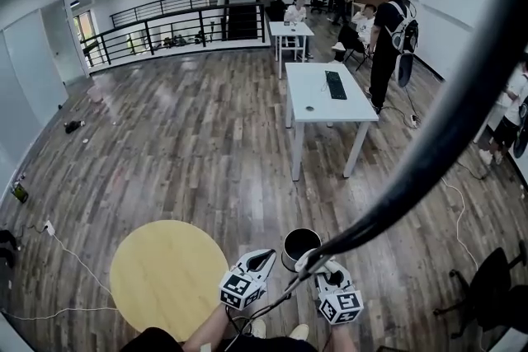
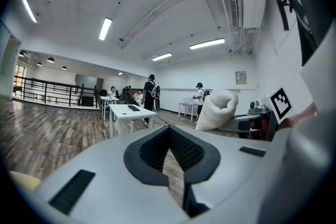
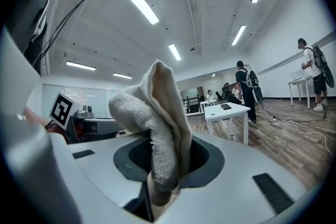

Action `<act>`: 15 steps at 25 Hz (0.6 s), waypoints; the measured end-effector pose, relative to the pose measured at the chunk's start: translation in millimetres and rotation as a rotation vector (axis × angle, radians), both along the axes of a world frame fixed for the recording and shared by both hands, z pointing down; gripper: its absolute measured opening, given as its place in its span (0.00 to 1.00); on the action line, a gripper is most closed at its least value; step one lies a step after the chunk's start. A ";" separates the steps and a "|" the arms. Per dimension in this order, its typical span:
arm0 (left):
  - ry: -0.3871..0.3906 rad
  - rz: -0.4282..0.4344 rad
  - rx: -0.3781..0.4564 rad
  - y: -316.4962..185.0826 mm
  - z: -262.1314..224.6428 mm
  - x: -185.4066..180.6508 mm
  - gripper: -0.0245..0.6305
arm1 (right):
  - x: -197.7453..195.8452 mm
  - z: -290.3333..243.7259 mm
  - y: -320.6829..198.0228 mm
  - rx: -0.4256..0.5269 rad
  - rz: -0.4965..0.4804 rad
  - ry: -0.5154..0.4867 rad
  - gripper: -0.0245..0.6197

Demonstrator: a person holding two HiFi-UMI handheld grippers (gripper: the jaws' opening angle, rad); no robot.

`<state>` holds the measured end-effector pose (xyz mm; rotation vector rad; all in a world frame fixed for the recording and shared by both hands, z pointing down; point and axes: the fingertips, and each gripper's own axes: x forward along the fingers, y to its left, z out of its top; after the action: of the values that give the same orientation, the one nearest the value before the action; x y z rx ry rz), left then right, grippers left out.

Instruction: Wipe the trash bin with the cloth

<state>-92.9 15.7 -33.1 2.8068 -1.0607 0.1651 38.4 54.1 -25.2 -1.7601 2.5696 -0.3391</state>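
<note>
Cloth [image 3: 156,123] clamped in the right hand-held gripper [image 3: 167,159] at the near rim of the trash bin [image 1: 299,244].

Its jaws grip the folded, off-white terry cloth, which bulges up out of them. Just beside it, the left hand-held gripper [image 2: 170,150] has its jaw tips together with nothing between them. The open black bin stands upright on the wood-plank floor [image 1: 206,136], just beside the right edge of a round yellow table [image 1: 169,276]. A white desk [image 1: 318,107] and several people [image 1: 388,37] are well apart, across the room.
</note>
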 end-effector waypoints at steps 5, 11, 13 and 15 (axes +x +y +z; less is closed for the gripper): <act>0.012 0.002 0.026 -0.4 -15.0 0.9 0.03 | -5.5 -11.0 4.6 0.009 -0.002 0.005 0.19; 0.031 -0.006 0.034 0.0 -22.8 -8.0 0.03 | -14.0 -9.8 13.4 0.004 0.002 0.026 0.19; 0.028 -0.007 0.040 -1.8 -23.9 -8.3 0.03 | -14.9 -11.1 13.4 0.006 0.000 0.027 0.19; 0.028 -0.011 0.038 -2.2 -24.5 -6.9 0.03 | -15.0 -10.2 12.8 0.005 -0.001 0.029 0.19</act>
<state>-99.8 13.6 -57.6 2.8273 -1.0836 0.1055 23.4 66.9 -35.4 -1.7750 2.5886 -0.3087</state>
